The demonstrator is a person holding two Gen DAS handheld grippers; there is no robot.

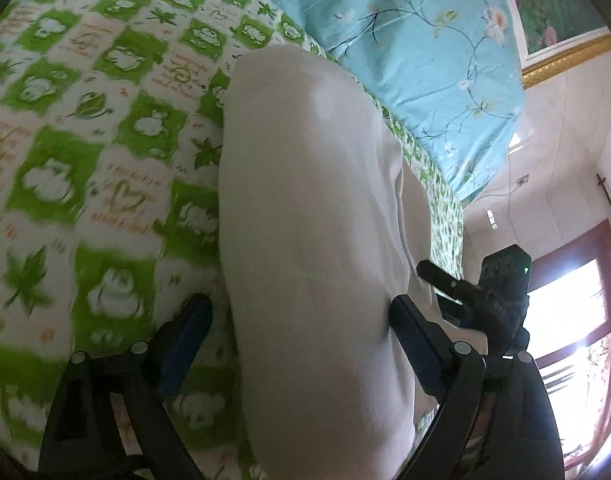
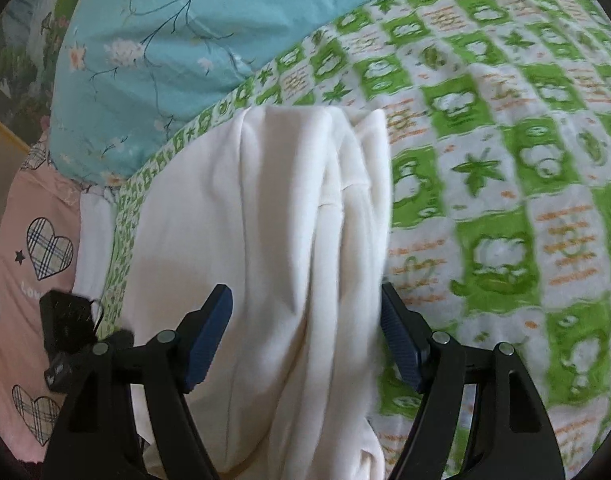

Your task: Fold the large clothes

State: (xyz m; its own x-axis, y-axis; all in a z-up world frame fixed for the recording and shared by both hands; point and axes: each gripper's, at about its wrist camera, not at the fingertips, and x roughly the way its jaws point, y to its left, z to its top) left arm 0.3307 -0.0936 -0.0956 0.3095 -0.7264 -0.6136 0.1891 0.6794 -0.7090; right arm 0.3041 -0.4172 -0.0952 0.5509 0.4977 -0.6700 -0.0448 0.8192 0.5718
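Observation:
A white garment [image 1: 305,220] lies folded into a long strip on the green-and-white patterned bedsheet [image 1: 85,140]. In the left wrist view my left gripper [image 1: 301,316] stands open and wide, straddling the strip's near part; its left pad is clear of the cloth and its right pad is at the cloth's edge. In the right wrist view the same white garment [image 2: 265,220] shows soft lengthwise folds and a seam. My right gripper [image 2: 303,306] is open over it, with the cloth lying loose between the blue pads [image 2: 209,336].
A light blue floral quilt [image 2: 165,40] lies beyond the garment's far end. A pink pillow with plaid hearts [image 2: 33,248] sits at the left. The other gripper's black body [image 1: 501,280] is close on the right, before a red-framed window [image 1: 577,320]. A blurred black device [image 2: 65,328] is at the left.

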